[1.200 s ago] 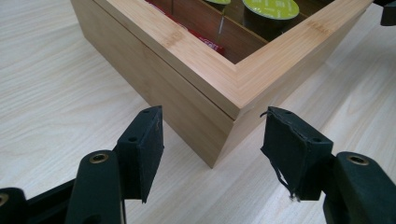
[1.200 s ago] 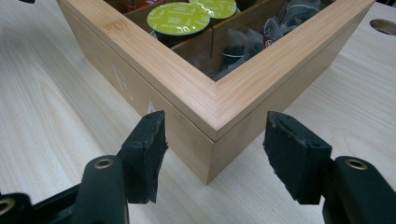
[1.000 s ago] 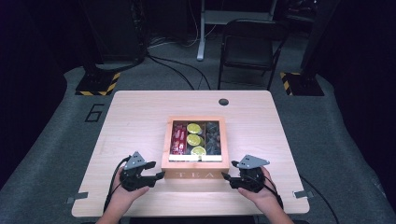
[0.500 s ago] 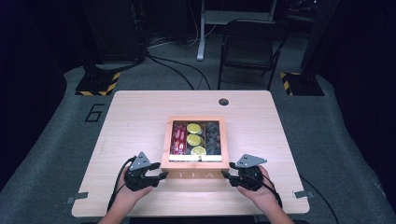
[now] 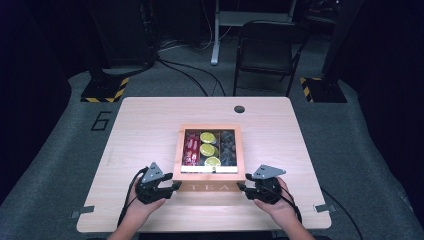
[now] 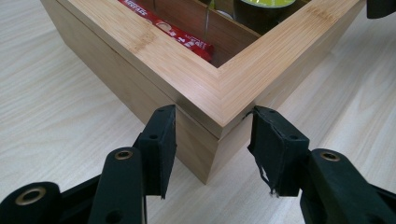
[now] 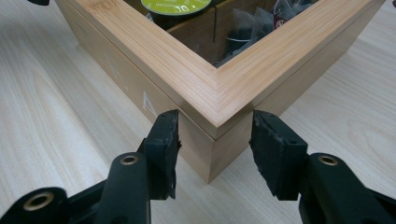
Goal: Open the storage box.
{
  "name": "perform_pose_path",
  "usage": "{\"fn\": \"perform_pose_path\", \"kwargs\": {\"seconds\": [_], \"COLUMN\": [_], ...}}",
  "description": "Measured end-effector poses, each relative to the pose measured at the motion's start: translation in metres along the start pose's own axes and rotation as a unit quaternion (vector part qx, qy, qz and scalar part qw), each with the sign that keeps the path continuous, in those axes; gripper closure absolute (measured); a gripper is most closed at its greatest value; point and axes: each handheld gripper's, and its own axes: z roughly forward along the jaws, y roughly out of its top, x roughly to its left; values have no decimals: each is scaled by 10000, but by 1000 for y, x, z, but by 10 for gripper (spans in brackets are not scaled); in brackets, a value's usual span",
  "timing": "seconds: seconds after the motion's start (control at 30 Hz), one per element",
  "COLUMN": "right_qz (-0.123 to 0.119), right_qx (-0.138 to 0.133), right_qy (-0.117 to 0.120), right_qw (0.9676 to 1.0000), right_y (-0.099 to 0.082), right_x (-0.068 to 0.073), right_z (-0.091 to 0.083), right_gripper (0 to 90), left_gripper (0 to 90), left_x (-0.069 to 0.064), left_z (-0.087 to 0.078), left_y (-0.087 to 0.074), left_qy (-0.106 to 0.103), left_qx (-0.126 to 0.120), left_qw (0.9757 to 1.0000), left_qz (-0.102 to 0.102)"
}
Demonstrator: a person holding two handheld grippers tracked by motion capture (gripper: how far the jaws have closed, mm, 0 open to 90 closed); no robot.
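Note:
A wooden tea box (image 5: pixel 209 187) marked "TEA" stands near the table's front edge. It holds red packets (image 5: pixel 191 147), green-topped capsules (image 5: pixel 207 149) and dark tea bags (image 5: pixel 228 147). My left gripper (image 5: pixel 174 186) straddles the box's near left corner (image 6: pixel 205 88), and its pads (image 6: pixel 161 140) touch both faces just under the lid seam. Its jaws have just been closing. My right gripper (image 5: pixel 241 187) straddles the near right corner (image 7: pixel 215 88) the same way, pads (image 7: pixel 275 149) against the wood, after closing too. A red packet (image 6: pixel 177 32) and a green capsule (image 7: pixel 175 5) lie inside.
The light wooden table (image 5: pixel 150 125) has a round cable hole (image 5: pixel 239 109) at the back. A black chair (image 5: pixel 265 50) stands behind it on the grey floor. The table's front edge lies just below both hands.
Both grippers' jaws have narrowed onto the box's near corners. The left hand edged slightly right toward the box; the right hand stayed put. The box has not moved.

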Motion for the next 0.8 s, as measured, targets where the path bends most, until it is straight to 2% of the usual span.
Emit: {"fn": "perform_pose_path", "kwargs": {"seconds": [0.03,0.3,0.6,0.8], "right_qz": [3,28,120,147], "right_qx": [-91,-87,-157,-306], "right_qy": [9,8,-18,-44], "right_qw": [10000,10000,9998,9994], "right_y": [1,2,5,9], "right_x": [0,0,1,0], "right_z": [-1,-1,-3,-6], "right_gripper": [528,526,532,530], "left_gripper": [508,507,505,498], "left_x": [0,-1,-2,-2], "left_z": [0,0,-1,-3], "left_y": [0,2,4,7], "left_qy": [13,41,53,46], "left_qx": [-4,-31,-165,-338], "left_qw": [10000,10000,9998,9993], "left_qz": [12,47,-54,-154]}}
